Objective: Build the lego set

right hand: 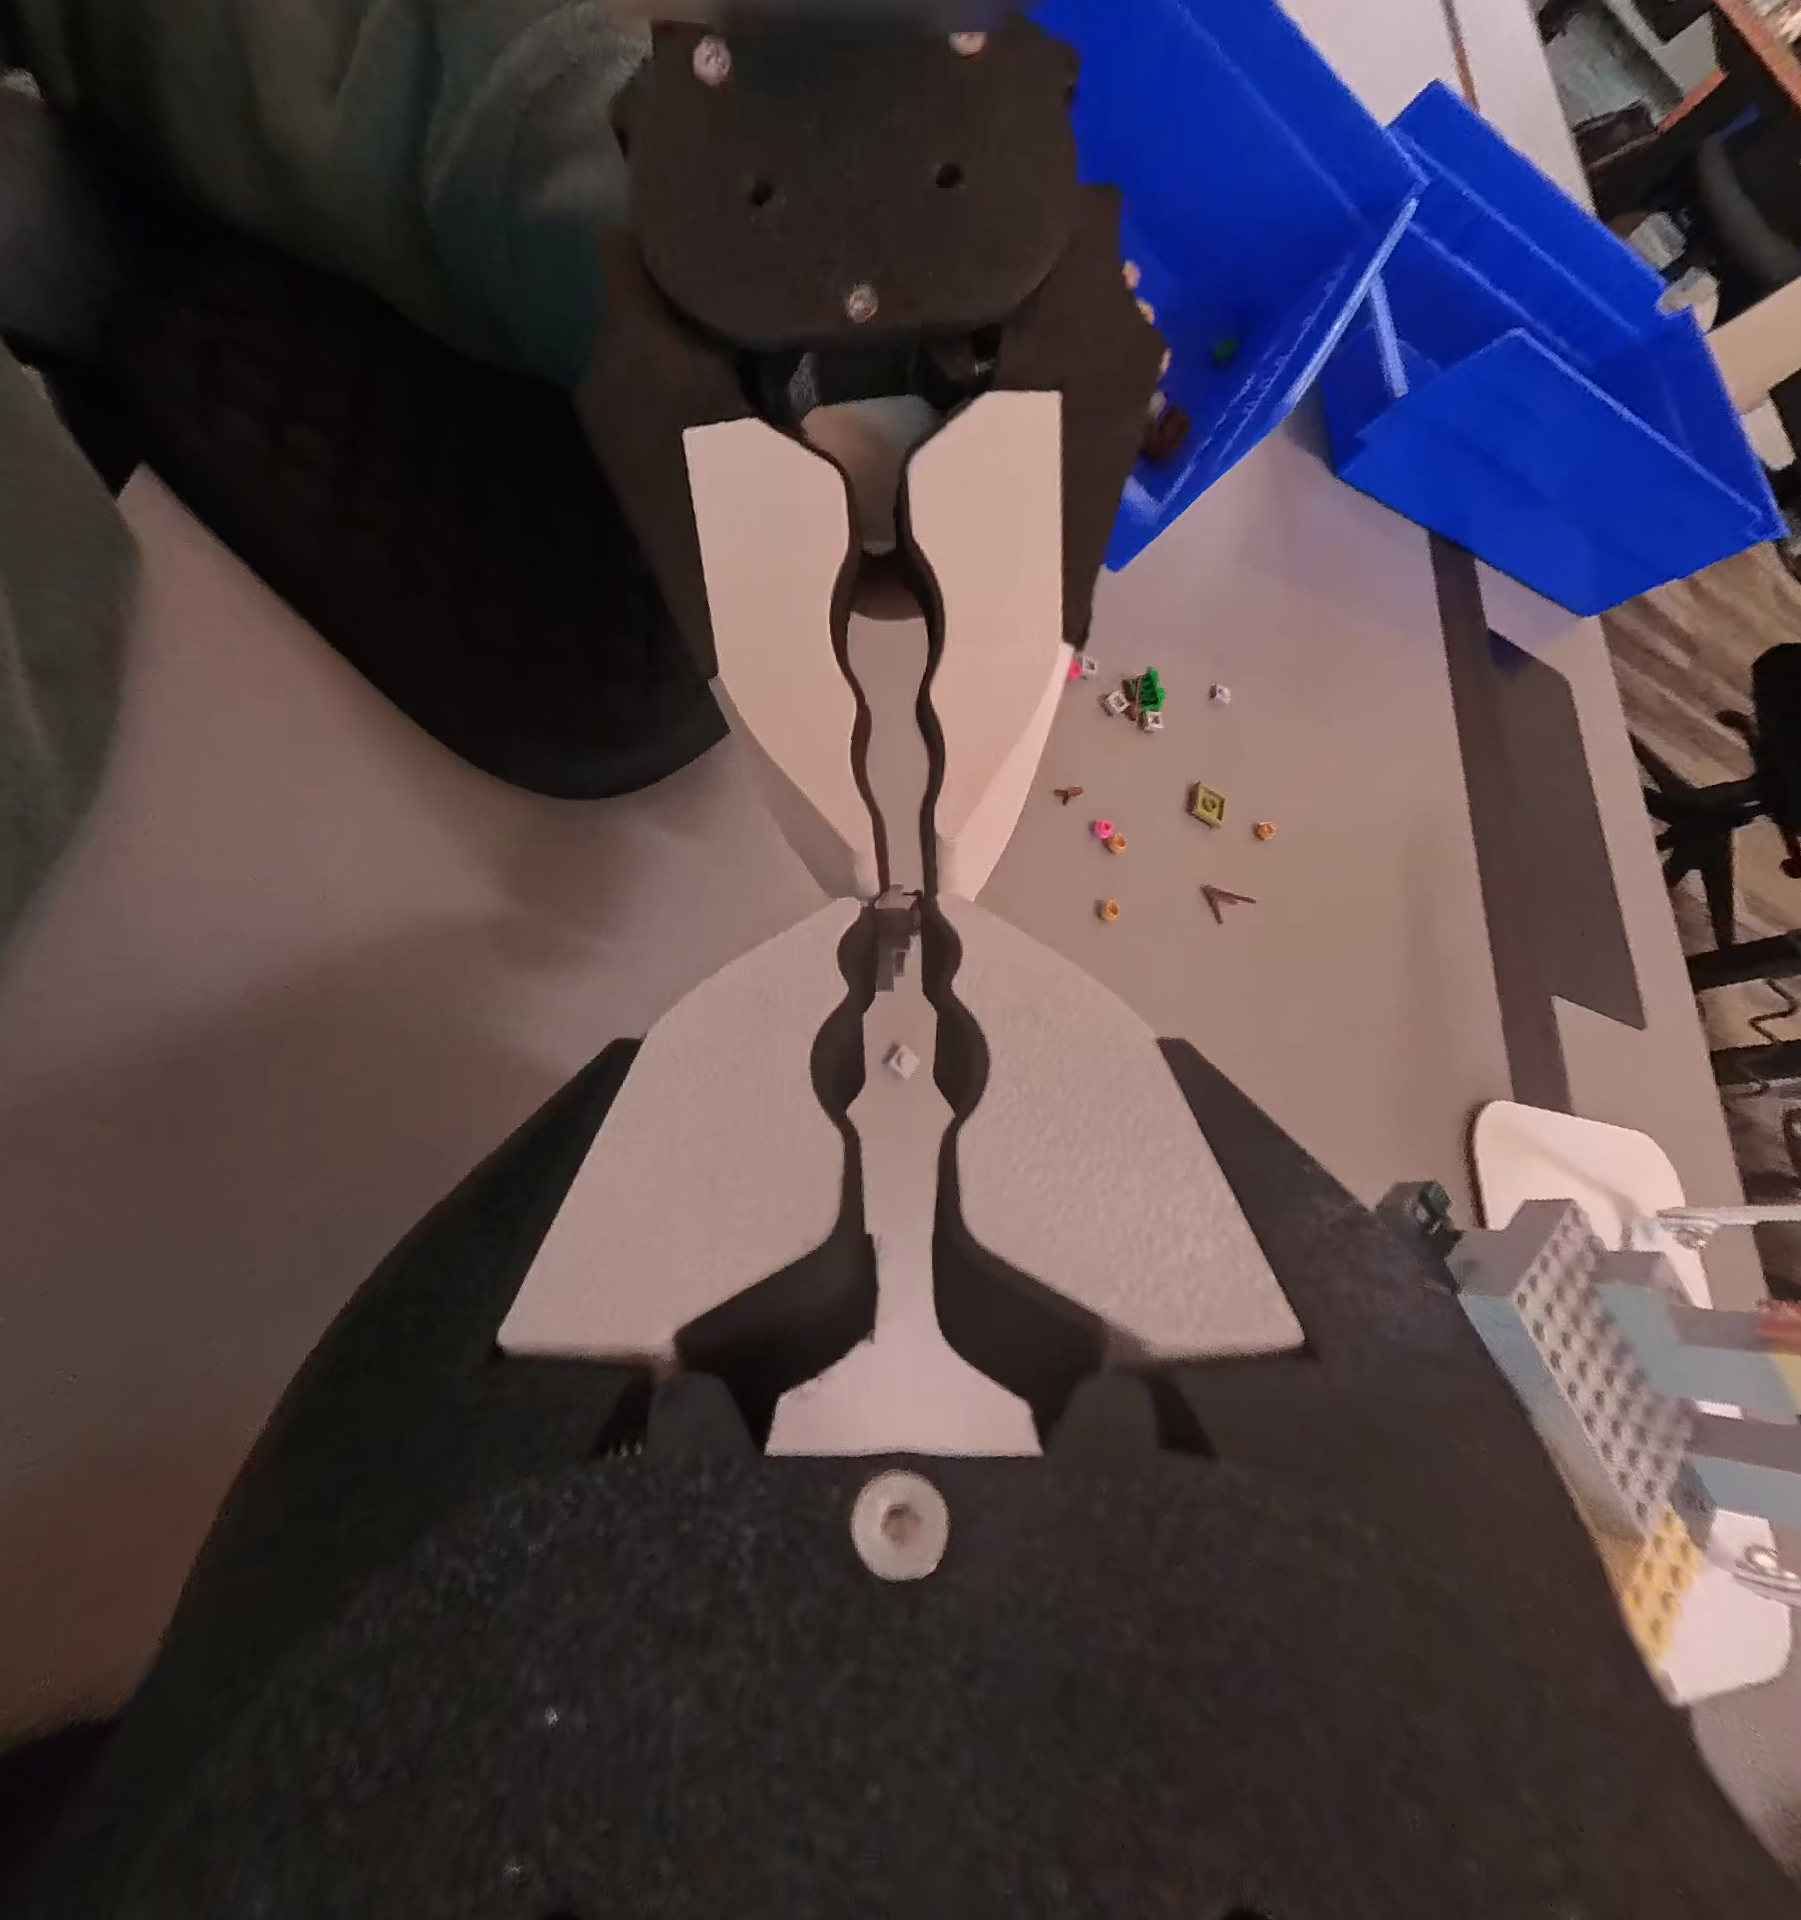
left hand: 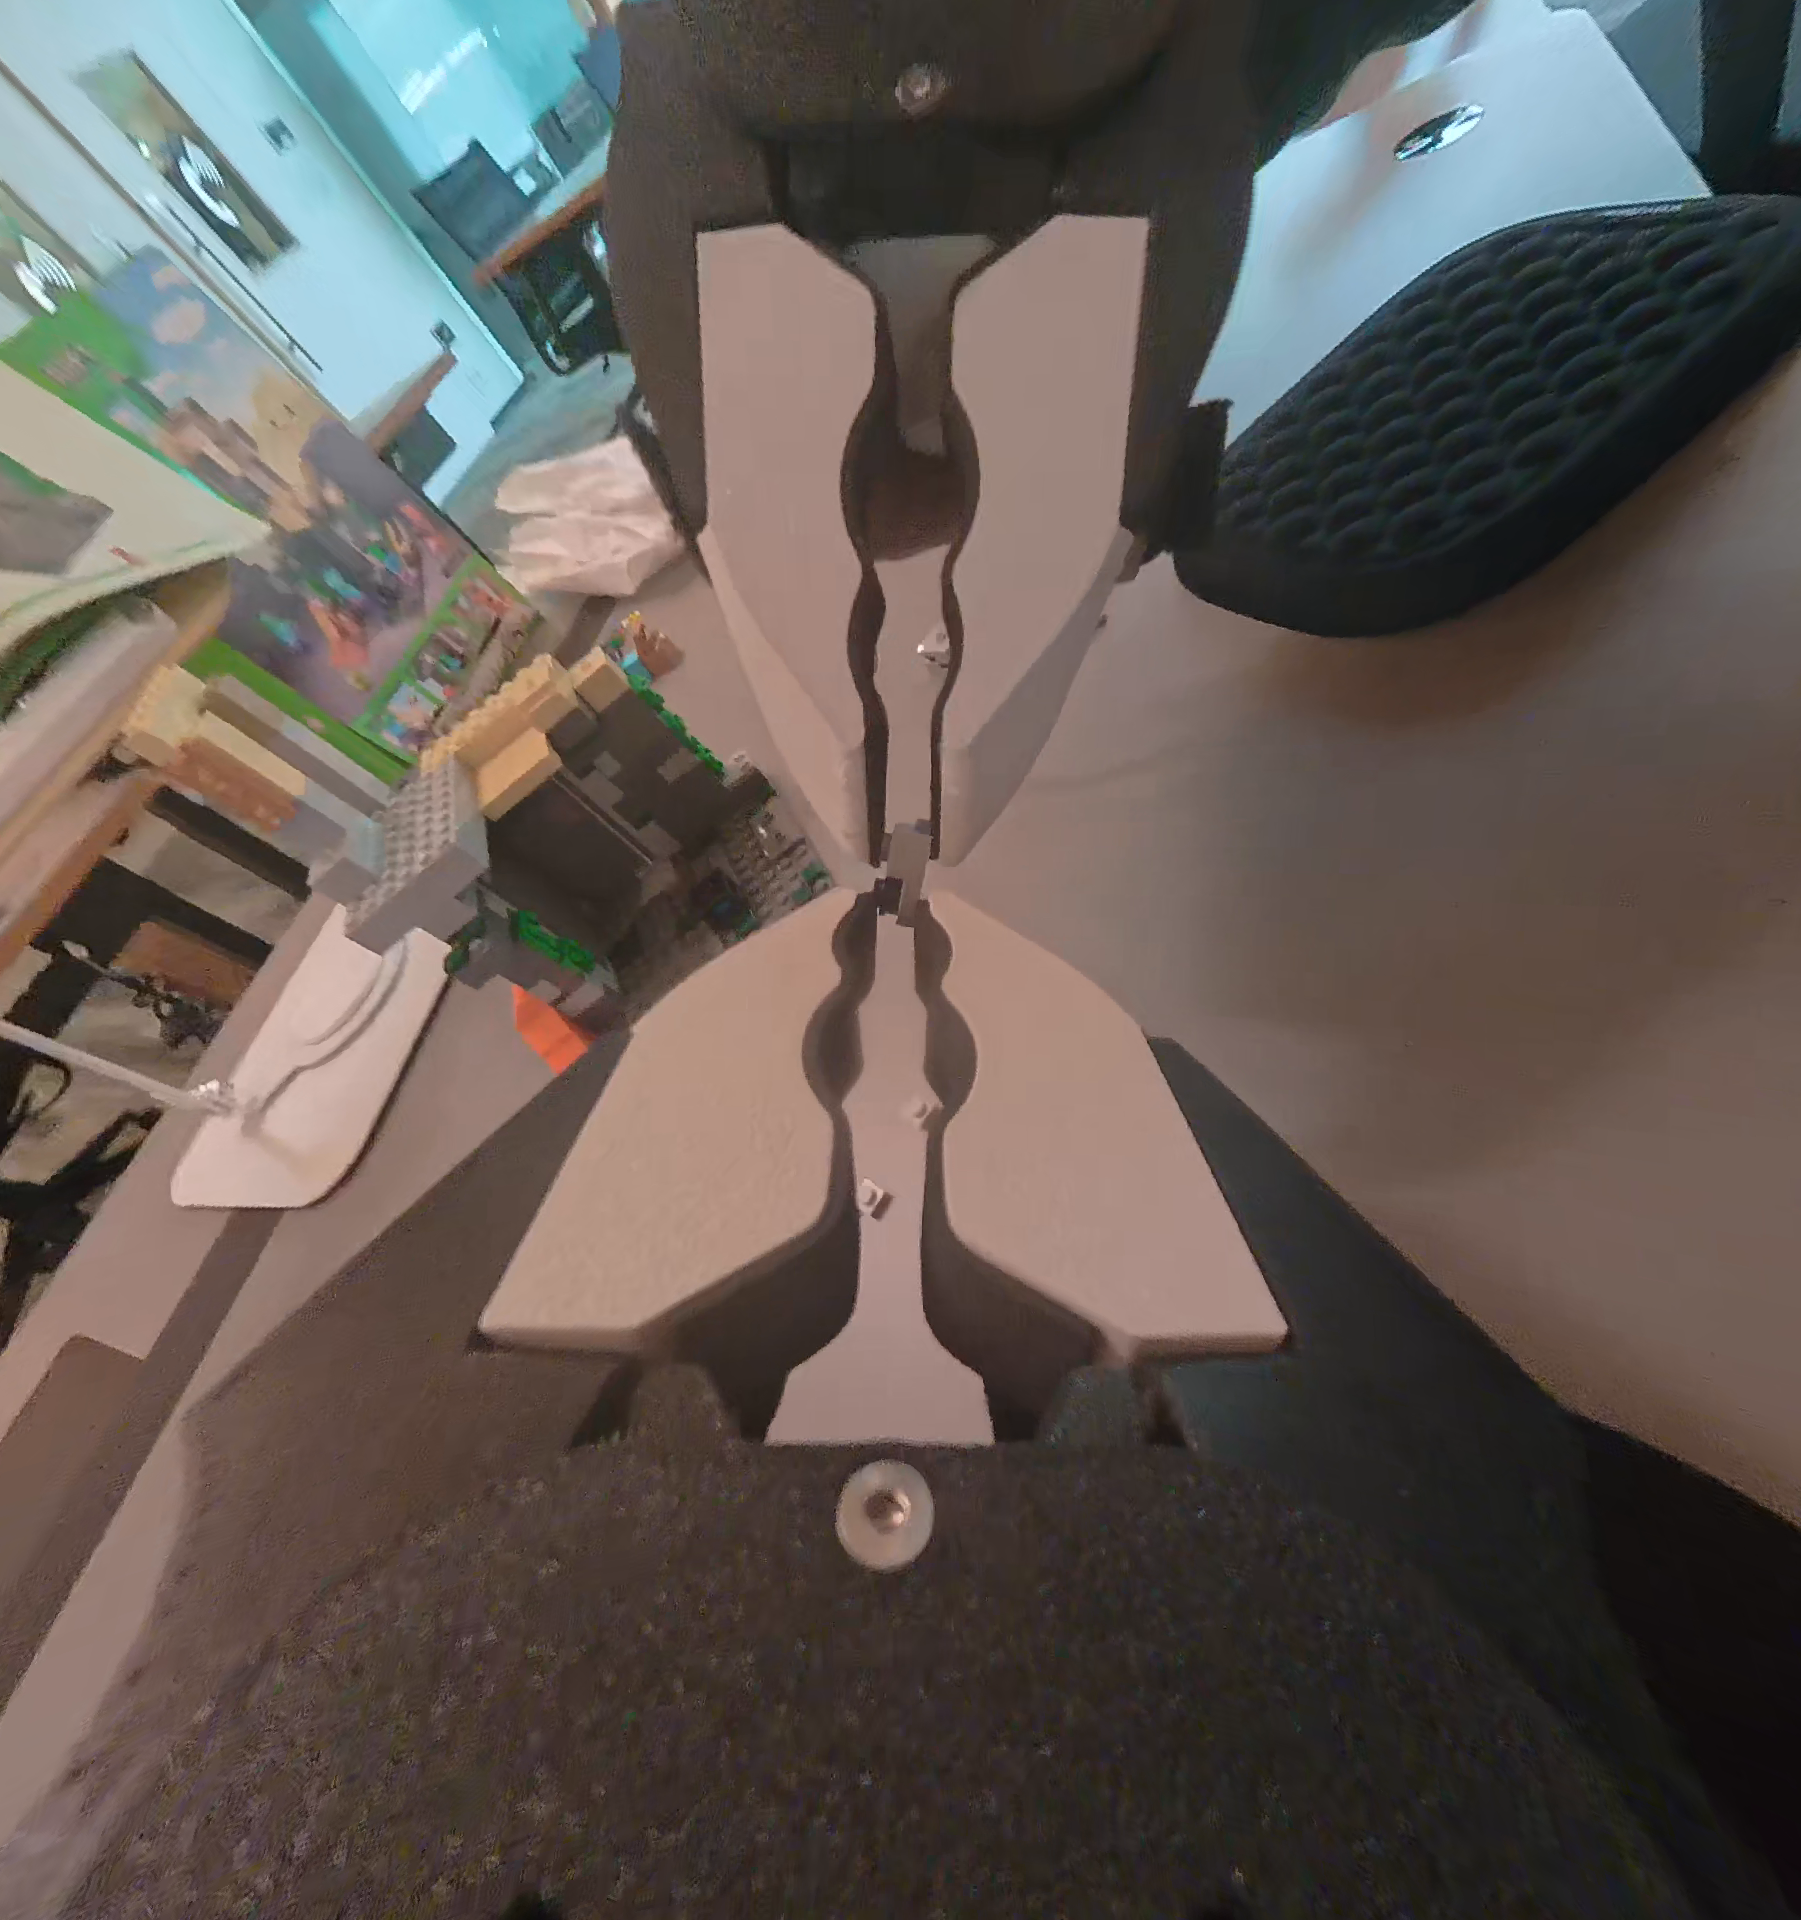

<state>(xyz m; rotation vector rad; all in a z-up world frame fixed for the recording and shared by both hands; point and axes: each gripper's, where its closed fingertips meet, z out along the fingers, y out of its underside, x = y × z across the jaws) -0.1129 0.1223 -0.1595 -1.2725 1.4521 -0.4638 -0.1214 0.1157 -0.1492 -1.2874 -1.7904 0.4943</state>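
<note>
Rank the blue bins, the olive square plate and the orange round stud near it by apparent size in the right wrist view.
1. blue bins, by far the largest.
2. olive square plate, small on the table.
3. orange round stud, smallest.
The plate and stud lie side by side, so nearness does not skew their order.

White wavy-edged jaws, speckled black bodies

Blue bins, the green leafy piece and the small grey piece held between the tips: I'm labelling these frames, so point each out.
blue bins (right hand: 1561, 457), right wrist view, on the front wall.
green leafy piece (right hand: 1145, 688), right wrist view, on its top.
small grey piece (left hand: 911, 847), left wrist view, on its upper half.
</note>
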